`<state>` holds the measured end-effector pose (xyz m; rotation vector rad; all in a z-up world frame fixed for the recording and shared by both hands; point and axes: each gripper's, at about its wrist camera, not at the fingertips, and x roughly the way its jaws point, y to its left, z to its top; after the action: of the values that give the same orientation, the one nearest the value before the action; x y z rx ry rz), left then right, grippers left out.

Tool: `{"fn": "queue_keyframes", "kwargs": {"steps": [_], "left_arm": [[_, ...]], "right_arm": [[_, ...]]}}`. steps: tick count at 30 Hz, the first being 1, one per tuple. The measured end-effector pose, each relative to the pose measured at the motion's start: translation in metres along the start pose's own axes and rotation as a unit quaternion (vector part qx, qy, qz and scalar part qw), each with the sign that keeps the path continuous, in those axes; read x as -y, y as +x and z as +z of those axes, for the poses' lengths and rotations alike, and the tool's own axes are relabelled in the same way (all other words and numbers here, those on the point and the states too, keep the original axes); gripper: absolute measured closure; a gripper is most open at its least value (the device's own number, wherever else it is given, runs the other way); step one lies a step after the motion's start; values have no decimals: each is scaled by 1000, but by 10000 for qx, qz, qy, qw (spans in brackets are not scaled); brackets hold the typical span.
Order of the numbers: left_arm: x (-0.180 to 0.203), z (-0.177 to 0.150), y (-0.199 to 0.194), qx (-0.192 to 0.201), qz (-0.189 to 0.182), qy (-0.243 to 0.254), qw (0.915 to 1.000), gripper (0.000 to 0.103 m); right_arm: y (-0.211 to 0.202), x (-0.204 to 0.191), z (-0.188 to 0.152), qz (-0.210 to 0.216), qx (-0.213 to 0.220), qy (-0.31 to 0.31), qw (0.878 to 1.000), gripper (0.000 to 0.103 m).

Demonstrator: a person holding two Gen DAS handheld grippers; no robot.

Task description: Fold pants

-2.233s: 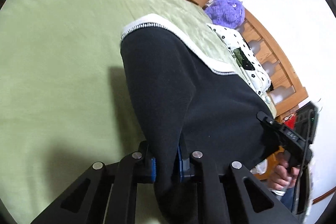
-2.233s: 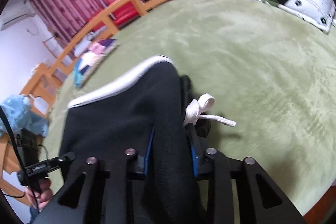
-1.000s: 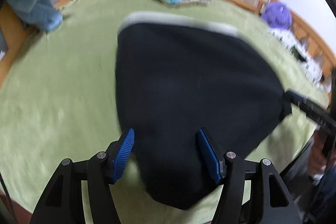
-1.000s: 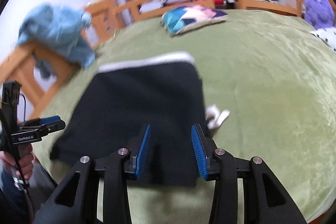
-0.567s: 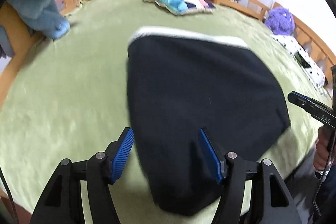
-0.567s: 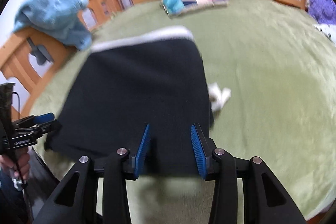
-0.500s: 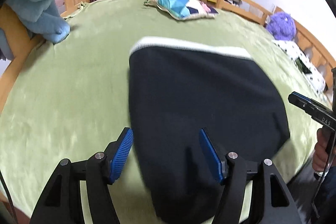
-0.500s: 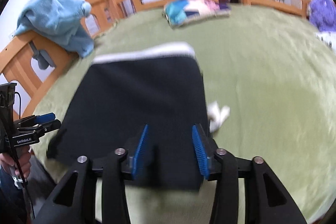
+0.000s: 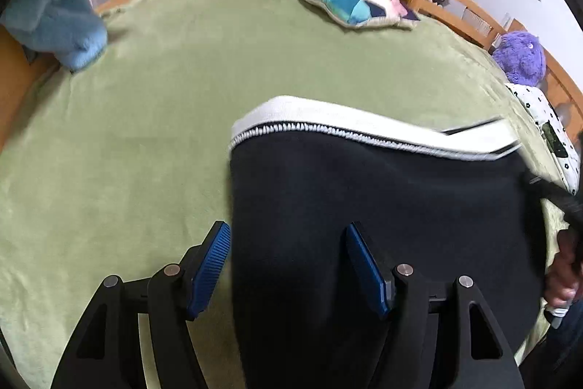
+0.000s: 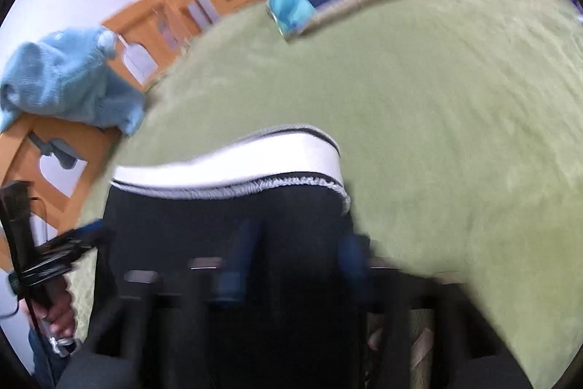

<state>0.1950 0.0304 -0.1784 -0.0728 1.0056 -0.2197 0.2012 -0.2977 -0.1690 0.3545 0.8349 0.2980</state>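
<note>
Blue towel: far left, draped on wood rail.
My L gripper: fingers spread wide, nothing held; straddles left edge of pants.
Pants: black, white waistband at far end, flat on green blanket.
My R gripper: blurred, fingers look parted over pants, gripping nothing.

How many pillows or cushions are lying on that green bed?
2: a patchwork cushion at the far side by the rail, and a spotted white pillow at the right edge. Others may be out of view.
</note>
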Motion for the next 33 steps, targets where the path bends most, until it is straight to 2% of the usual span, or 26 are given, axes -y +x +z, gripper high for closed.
{"fn": "queue_keyframes", "kwargs": {"steps": [1, 2, 4, 6, 9, 11, 12, 14, 16, 19, 22, 24, 28, 30, 33], "left_arm": [[1, 1, -2, 48, -79, -43, 9999, 38], [3, 1, -6, 120, -156, -60, 9998, 39], [12, 1, -15, 178, -146, 5, 9997, 39], [24, -1, -21, 166, -88, 169, 9997, 37], [36, -12, -27, 290, 261, 541, 9978, 35], [34, -19, -27, 238, 439, 592, 9970, 35], [29, -26, -30, 175, 400, 470, 9979, 35], [24, -40, -43, 134, 122, 352, 9992, 35], [25, -57, -50, 87, 184, 461, 9987, 35], [29, -98, -60, -44, 314, 627, 9975, 35], [25, -137, -81, 149, 186, 591, 9980, 32], [22, -151, -89, 151, 212, 634, 9976, 27], [14, -154, -101, 110, 299, 489, 9983, 24], [18, -149, -116, 191, 430, 471, 9978, 27], [33, -136, -144, 526, 572, 623, 9950, 27]], "right_arm": [[-8, 8, 2, 259, 165, 276, 9991, 90], [-8, 15, 4, 290, 154, 535, 9980, 90], [7, 16, 2, -177, -130, 361, 9991, 90], [18, 16, -5, -405, -284, 322, 9983, 82], [-3, 17, -3, -538, -96, 565, 9969, 67], [-22, 8, -4, -493, 107, 473, 9976, 67], [-31, 1, -6, -472, 157, 331, 9982, 67], [-51, -11, -18, -429, 223, 58, 9988, 67], [-59, -23, -38, -378, 104, -247, 9989, 67], [-63, -27, -74, -520, -258, -519, 9970, 66], [-72, -30, -107, -762, -245, -650, 9947, 66], [-77, -28, -120, -841, -329, -546, 9944, 66], [-84, -29, -135, -1269, -513, -562, 9890, 67], [-94, -25, -136, -1209, -599, -351, 9902, 67], [-126, -30, -135, -1130, -326, -187, 9929, 65]]}}
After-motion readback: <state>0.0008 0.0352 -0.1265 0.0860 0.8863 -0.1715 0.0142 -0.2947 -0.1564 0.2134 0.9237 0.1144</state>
